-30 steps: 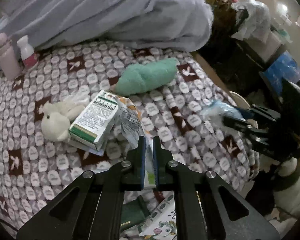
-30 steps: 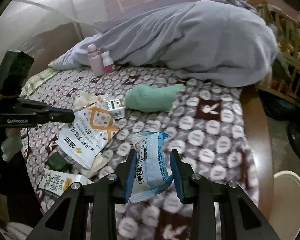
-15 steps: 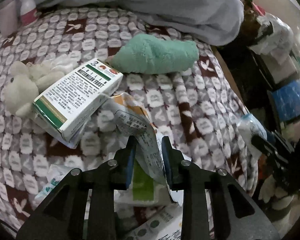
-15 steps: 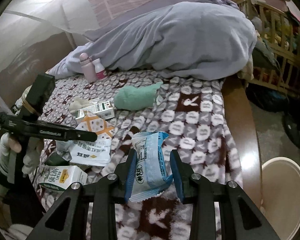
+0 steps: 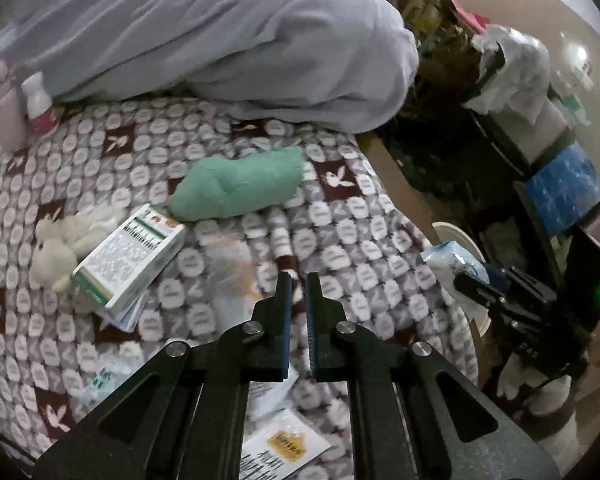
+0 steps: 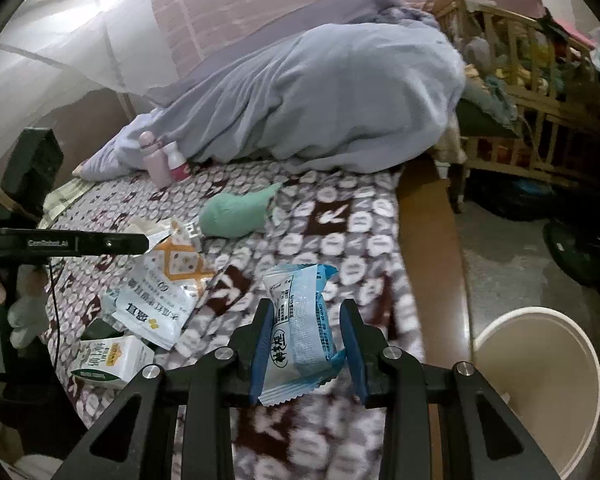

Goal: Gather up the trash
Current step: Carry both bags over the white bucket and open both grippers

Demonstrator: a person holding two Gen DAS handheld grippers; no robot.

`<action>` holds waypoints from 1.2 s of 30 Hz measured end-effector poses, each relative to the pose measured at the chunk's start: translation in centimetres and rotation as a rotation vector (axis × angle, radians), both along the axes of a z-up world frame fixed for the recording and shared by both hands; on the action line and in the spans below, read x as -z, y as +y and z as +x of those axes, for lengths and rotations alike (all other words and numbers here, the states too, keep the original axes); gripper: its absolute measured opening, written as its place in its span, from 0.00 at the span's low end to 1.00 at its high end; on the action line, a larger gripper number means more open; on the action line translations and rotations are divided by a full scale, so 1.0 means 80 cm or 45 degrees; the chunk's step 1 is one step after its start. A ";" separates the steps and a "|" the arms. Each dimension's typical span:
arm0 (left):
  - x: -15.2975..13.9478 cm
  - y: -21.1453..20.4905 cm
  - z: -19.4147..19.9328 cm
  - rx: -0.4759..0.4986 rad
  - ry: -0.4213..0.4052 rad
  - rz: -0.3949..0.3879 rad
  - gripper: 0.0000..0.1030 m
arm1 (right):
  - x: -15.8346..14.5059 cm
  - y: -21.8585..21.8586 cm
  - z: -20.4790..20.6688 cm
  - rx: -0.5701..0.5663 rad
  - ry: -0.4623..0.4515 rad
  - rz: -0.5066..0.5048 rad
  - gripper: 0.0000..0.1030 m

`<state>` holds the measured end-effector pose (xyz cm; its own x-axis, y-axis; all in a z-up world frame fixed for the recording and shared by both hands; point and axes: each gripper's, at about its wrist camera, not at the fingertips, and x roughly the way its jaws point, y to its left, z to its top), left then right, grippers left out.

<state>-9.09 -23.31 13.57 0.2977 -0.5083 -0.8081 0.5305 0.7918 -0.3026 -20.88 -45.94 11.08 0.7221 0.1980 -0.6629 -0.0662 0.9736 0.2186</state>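
right gripper [image 6: 306,340], bottom centre of the right wrist view: jaws clamped on a blue snack wrapper [image 6: 300,320], which stands upright between the blue pads.
left gripper [image 5: 298,312], bottom centre of the left wrist view: fingers close together with a narrow gap; whether anything is pinched there cannot be told from that view. in the right wrist view its tip [image 6: 136,242] touches the top edge of an orange-and-white snack bag [image 6: 162,284], left of centre; grip not clear.
beige bin [image 6: 540,384], lower right of the right wrist view: on the floor beside the bed's wooden edge [image 6: 428,240].
milk carton [image 6: 110,360], lower left of the right wrist view: lying on the patterned blanket [image 6: 340,220], just below the snack bag.
green-and-white box [image 5: 130,264], left of centre in the left wrist view: lying flat, touching a white plush toy [image 5: 66,244] on its left.
green cloth [image 5: 240,186], centre of the left wrist view: bunched, just above the box.
pink bottle [image 5: 4,116] and small red-and-white bottle [image 5: 40,108], upper left of the left wrist view: upright, side by side.
grey duvet [image 5: 220,36], top of the left wrist view: heaped behind the bottles.
wooden crib [image 6: 520,92], upper right of the right wrist view.
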 end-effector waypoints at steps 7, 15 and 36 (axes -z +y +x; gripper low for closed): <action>0.026 0.025 0.015 -0.099 0.058 0.013 0.11 | -0.003 -0.019 -0.016 0.025 -0.009 0.025 0.32; 0.051 0.090 0.027 -0.297 0.071 0.089 0.51 | 0.009 -0.019 -0.012 0.020 0.017 0.060 0.32; 0.005 -0.050 -0.006 0.012 0.080 -0.091 0.10 | 0.000 -0.057 -0.027 0.129 0.000 -0.005 0.32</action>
<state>-9.61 -27.29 13.13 0.2428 -0.5680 -0.7864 0.5159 0.7621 -0.3912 -23.08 -50.51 11.05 0.7384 0.1213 -0.6634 0.0325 0.9761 0.2147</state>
